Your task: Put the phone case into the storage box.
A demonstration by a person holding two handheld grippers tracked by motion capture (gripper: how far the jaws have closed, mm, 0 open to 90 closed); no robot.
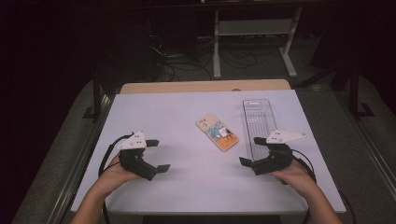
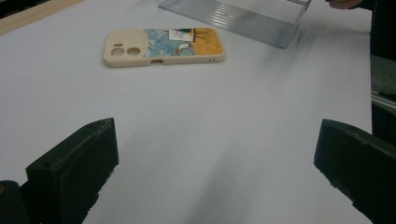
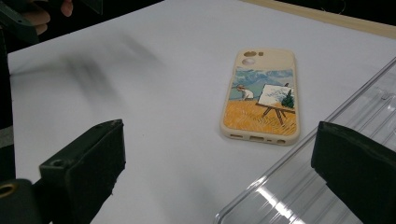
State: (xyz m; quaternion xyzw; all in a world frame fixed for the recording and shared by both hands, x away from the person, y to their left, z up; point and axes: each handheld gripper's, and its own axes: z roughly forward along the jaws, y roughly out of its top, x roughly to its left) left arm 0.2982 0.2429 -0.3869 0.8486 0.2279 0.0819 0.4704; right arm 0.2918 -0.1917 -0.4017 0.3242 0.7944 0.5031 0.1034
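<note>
With both the left gripper [image 1: 156, 155] and the right gripper [image 1: 250, 150] standing wide and empty, the phone case [image 1: 217, 132] lay flat mid-worktop just beside the clear tray [image 1: 258, 116], so a careless reach risked the right jaws knocking the tray aside.

I can read no text, brand or number anywhere; the phone case [image 3: 261, 95] ahead of my jaws bears only a painted picture, no lettering.
</note>
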